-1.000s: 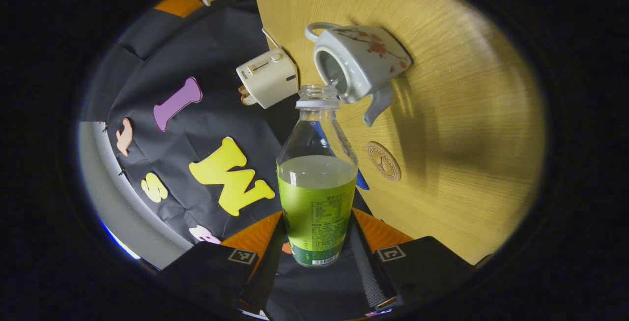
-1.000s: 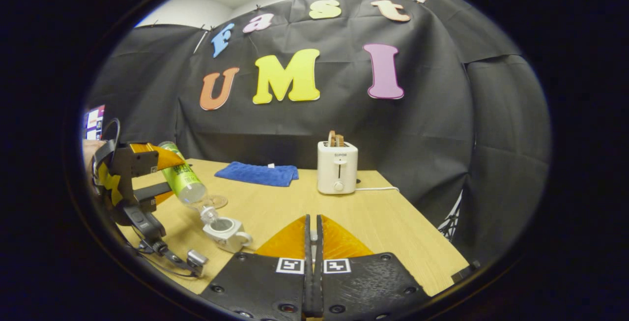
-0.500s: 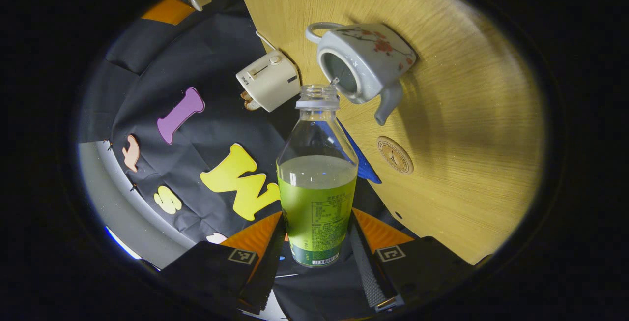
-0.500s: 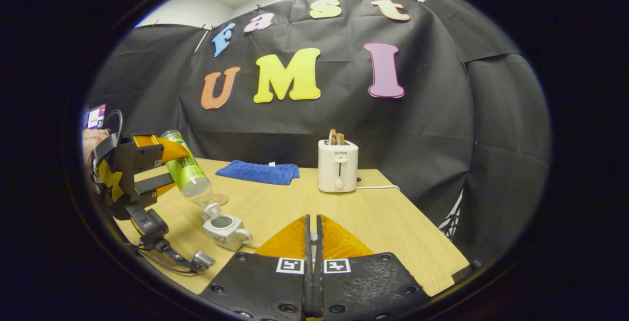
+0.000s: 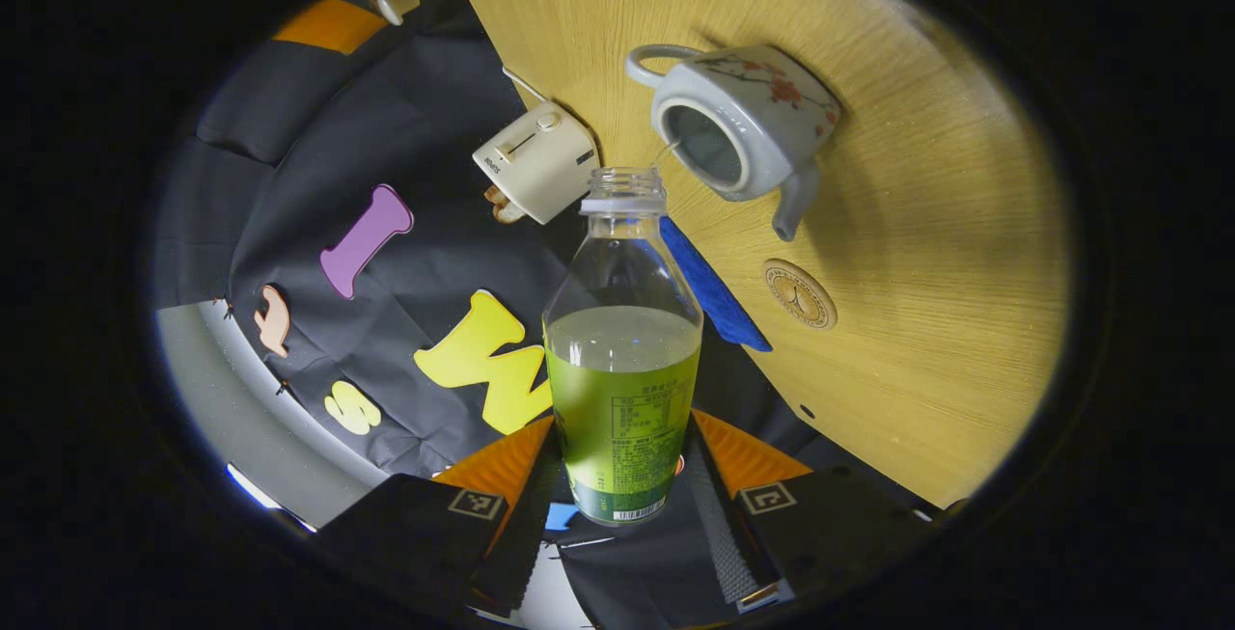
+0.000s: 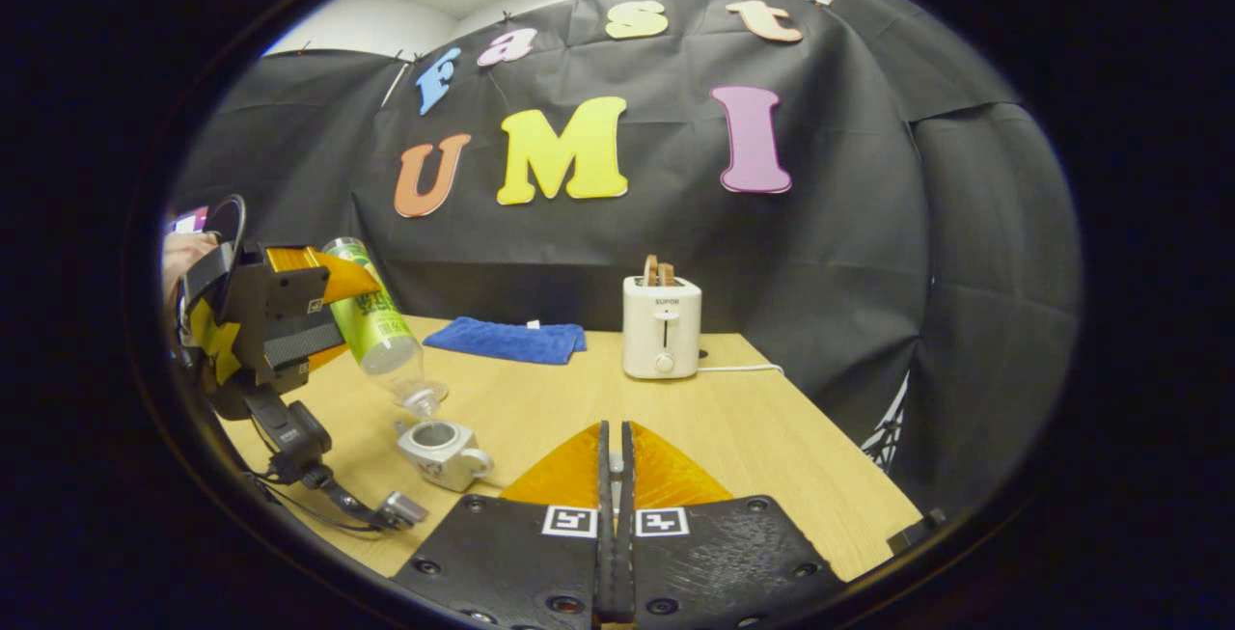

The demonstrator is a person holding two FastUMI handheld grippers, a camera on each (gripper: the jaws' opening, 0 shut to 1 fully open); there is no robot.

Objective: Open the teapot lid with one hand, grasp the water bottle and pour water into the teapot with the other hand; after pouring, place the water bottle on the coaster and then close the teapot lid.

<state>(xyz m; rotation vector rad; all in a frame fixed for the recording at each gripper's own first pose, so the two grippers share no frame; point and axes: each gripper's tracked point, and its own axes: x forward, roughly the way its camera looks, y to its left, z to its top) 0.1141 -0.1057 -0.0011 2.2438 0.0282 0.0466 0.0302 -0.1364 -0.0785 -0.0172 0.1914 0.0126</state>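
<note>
A pale wooden table [image 6: 579,408] stood before the black cloth wall, and on it you had one teapot [image 6: 442,451], one round coaster [image 5: 799,293], one blue cloth [image 6: 506,340] and one white toaster [image 6: 661,326] with its cord trailing off.

Your left gripper [image 5: 622,505] was clamped on the one water bottle [image 5: 622,369], a finger pressed to each side of its green label. In the right gripper view the bottle [image 6: 381,331] was tipped neck-down just above the open teapot, its mouth not touching the rim. In the left gripper view the teapot [image 5: 738,123] lay ahead of the bottle's uncapped mouth and slightly right, lid off, with a thin thread of water between them. The coaster sat to the right of the bottle's neck, near the spout, bare.

Your right gripper [image 6: 615,514] was squeezed nearly shut, only a sliver between the fingers. Something small was caught there; I could not tell what. The teapot stood ahead and to its left.
</note>
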